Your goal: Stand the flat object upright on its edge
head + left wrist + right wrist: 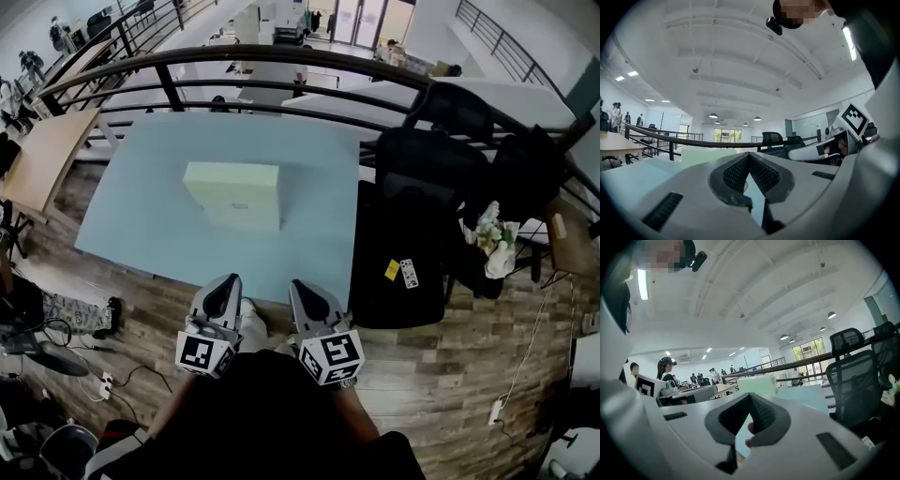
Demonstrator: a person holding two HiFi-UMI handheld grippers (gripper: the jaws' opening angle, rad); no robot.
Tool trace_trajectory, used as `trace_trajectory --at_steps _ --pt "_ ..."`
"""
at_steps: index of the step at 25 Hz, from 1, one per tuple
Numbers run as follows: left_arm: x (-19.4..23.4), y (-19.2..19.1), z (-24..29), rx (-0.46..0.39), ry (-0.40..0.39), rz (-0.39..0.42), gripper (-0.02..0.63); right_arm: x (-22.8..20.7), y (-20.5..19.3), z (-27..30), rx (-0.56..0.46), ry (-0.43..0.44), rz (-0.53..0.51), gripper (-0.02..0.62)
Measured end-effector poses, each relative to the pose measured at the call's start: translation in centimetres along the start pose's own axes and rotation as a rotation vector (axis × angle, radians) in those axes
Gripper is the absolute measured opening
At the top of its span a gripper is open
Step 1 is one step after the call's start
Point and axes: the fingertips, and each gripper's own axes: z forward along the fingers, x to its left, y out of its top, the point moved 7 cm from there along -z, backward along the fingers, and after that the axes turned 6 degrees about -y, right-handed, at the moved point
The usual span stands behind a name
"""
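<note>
A flat pale green box [234,194] lies on its broad face near the middle of the light blue table [141,216]. Both grippers hover side by side just off the table's near edge, close to the person's body. My left gripper [229,283] is shut with nothing in it, and my right gripper [299,289] is shut and empty too. The box [707,156] shows ahead, beyond the closed jaws, in the left gripper view. In the right gripper view the box [757,383] also sits beyond the tips, with the table [801,397] to its right.
Black office chairs [403,225] and bags stand close against the table's right side. A dark curved railing [281,70] runs behind the table. A wooden desk [42,155] is at the left, and cables and a power strip [103,384] lie on the wood floor.
</note>
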Motion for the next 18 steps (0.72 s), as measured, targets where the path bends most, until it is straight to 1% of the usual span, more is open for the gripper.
trace_trajectory --at_steps 4,7,9,13,18 --pt "0.01 -0.17 -0.11 0.017 0.020 -0.019 0.003 0.02 -0.05 0.03 0.002 0.007 -0.001 0.008" --pt "-0.18 0.30 -0.04 -0.005 0.010 -0.005 0.003 0.01 -0.14 0.02 0.002 0.009 -0.002 0.008" --pt "-0.21 0.32 -0.14 -0.003 0.008 0.005 0.003 -0.02 -0.19 -0.06 0.003 0.009 -0.001 0.008" --pt "0.15 -0.08 -0.43 0.014 0.035 -0.017 0.003 0.02 -0.07 -0.03 0.003 0.011 0.000 0.008" --pt "0.37 -0.18 -0.23 0.010 0.036 -0.009 0.003 -0.25 -0.09 0.17 0.006 0.008 0.002 0.008"
